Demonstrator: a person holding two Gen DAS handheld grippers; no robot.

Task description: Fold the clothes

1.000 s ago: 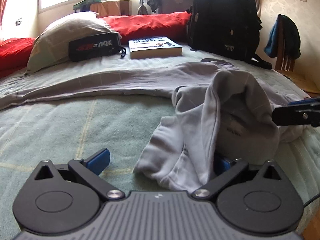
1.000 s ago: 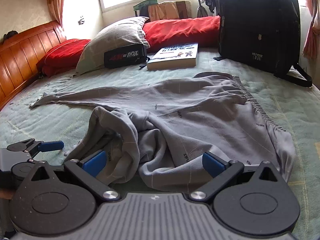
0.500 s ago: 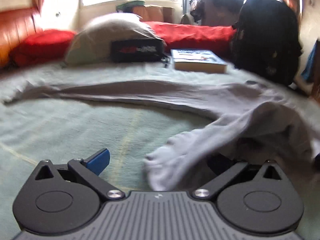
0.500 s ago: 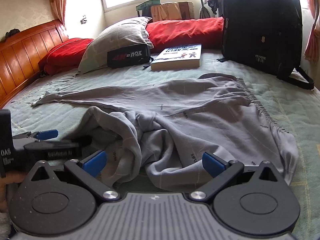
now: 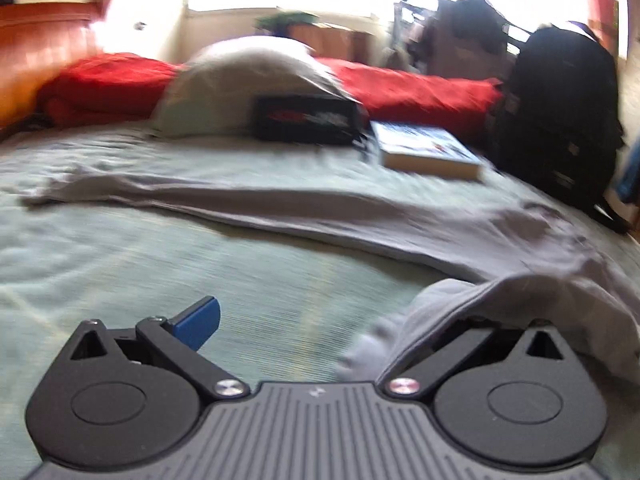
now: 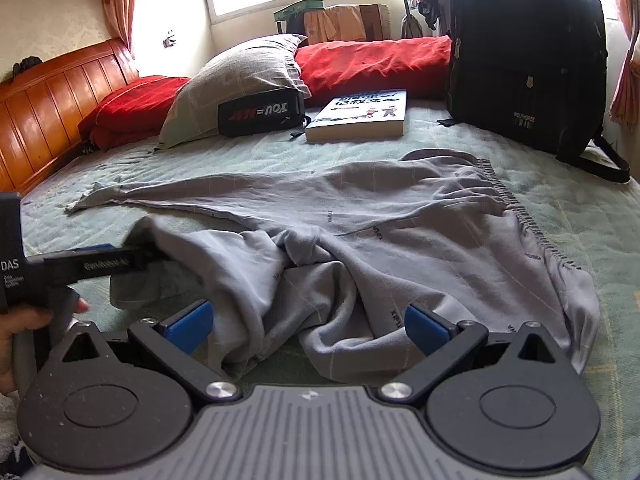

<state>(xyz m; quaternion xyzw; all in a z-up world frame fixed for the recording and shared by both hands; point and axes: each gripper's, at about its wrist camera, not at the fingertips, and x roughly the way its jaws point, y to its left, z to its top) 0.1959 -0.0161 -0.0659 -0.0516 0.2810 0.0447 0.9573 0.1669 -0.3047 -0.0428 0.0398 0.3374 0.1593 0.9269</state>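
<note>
Grey garment (image 6: 400, 216) spread across the green bed (image 6: 580, 216), one leg stretched toward 10 o'clock, the near leg bunched at 6. Left tool (image 5: 320, 316) spread wide, its right finger buried under a fold. Right tool (image 6: 308, 324) spread too, straddling the crumpled near edge.

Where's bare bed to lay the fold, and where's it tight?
Free: the green bedspread between the straight trouser leg and the left gripper; a narrower strip right of the waistband. Crowded: along the head, with pillow, pouch, book and backpack side by side.
</note>
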